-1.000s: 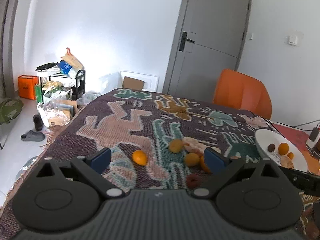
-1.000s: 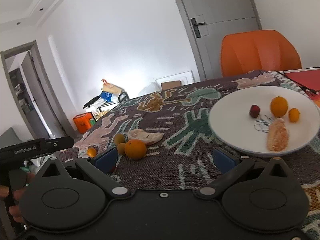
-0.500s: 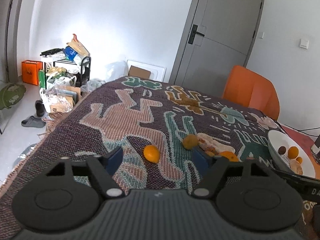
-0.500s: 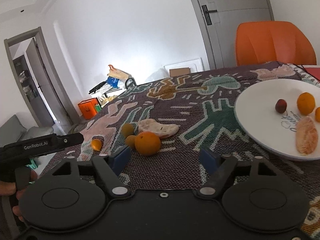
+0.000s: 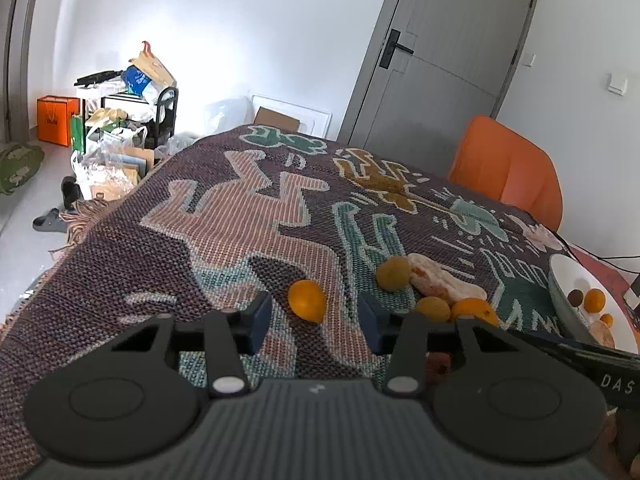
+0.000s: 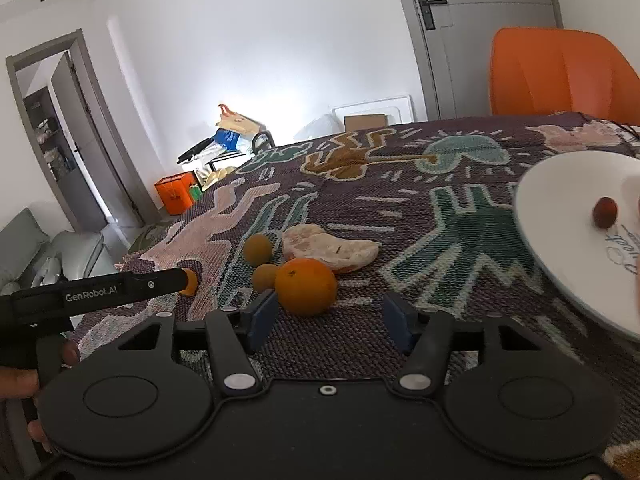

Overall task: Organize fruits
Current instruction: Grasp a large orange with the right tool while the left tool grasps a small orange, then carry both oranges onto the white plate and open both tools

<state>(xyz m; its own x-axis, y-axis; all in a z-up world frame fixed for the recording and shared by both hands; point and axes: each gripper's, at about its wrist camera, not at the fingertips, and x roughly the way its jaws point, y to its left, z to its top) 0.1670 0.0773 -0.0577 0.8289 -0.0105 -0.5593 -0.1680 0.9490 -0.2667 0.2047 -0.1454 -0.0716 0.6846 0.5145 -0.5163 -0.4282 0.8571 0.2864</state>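
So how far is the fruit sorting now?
Partly done: the plate already holds several fruits. In hand: the left gripper is closing around a small orange fruit, the right gripper on the orange; neither pinched yet. Two yellow fruits and peeled segments remain.

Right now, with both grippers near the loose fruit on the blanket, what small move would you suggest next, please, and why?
Probably ease the left gripper forward around the small orange fruit: its jaws are closing, yet the fruit lies just beyond the pads, untouched, and the plate awaits it.
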